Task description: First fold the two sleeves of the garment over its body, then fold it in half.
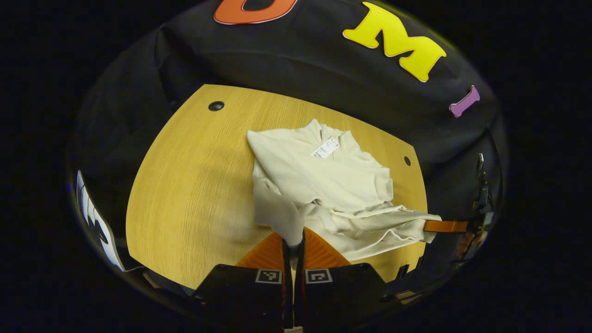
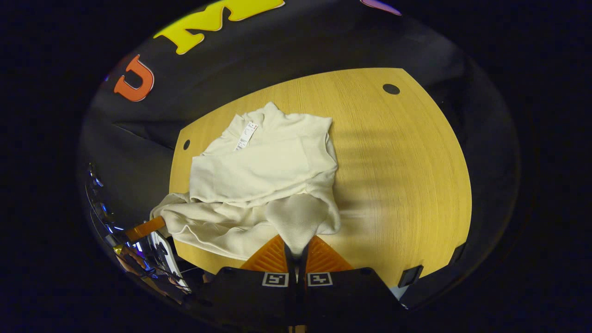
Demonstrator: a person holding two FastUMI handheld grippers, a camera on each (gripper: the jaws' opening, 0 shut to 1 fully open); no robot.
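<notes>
A cream garment [image 1: 323,175] lies on the wooden table [image 1: 194,185], collar and white tag [image 1: 325,148] toward the far wall, with a sleeve folded across its body. My left gripper [image 1: 293,245] is shut on a pinch of its near hem. At the right edge of the left gripper view, the right gripper [image 1: 439,226] grips the hem's other corner. In the right gripper view the garment [image 2: 263,166] has its near edge bunched and lifted; my right gripper [image 2: 296,249] is shut on the fabric, and the left gripper [image 2: 148,227] holds the hem at lower left.
The table has round holes near its far corners [image 1: 216,106] [image 2: 391,89]. Bare wood [image 2: 397,162] spreads to the right of the garment in the right gripper view. The near table edge runs just behind both grippers.
</notes>
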